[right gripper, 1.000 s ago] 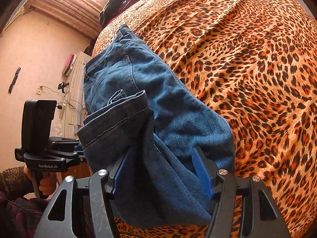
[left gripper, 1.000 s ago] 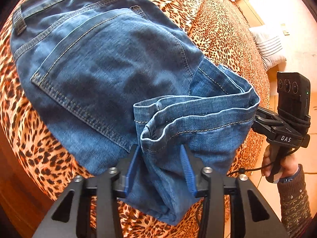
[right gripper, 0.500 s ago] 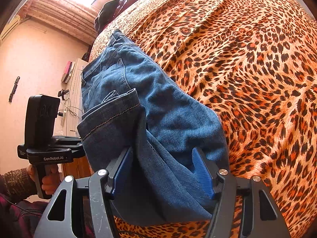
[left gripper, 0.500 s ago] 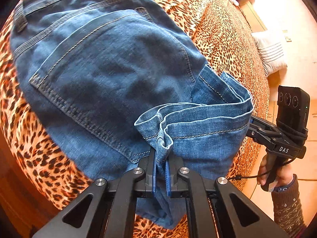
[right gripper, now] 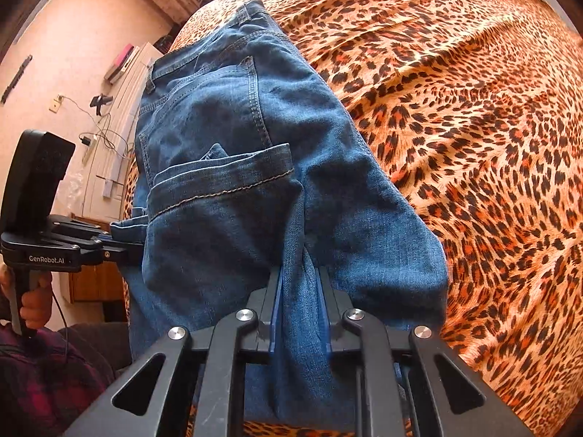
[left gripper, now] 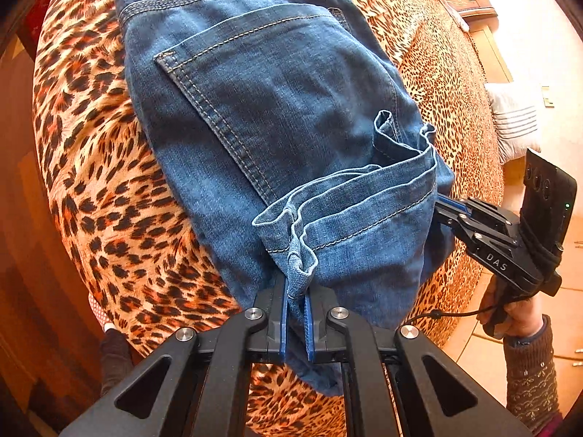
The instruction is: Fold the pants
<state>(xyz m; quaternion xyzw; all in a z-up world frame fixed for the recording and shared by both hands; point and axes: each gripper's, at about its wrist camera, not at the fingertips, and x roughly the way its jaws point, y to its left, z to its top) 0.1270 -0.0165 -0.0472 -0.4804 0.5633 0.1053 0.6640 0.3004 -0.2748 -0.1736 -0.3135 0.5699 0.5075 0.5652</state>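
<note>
The blue jeans (left gripper: 277, 116) lie on a leopard-print bedspread (right gripper: 473, 116), already doubled over so that the leg hems rest on the seat just below the back pocket (left gripper: 255, 83), with the waistband at the far end from both cameras. The left gripper (left gripper: 296, 322) is clenched on a bunched corner of the leg hems (left gripper: 349, 215), its blue pads pinching the gathered denim. The right gripper (right gripper: 299, 309) has just been closing, and its pads now press on a thick ridge of denim at the near folded edge; in the left wrist view it reaches in from the right side of the cuffs (left gripper: 470, 222), held by a hand (left gripper: 510, 309) in a patterned sleeve. The jeans' long axis runs straight away from both tongs, from the near fold toward the waistband, and the two grips sit at opposite side edges of the same near end, about equally close to it. Judging by this, the next fold probably means carrying both corners together along that axis toward the waistband, keeping them level so the layers stay square.
</note>
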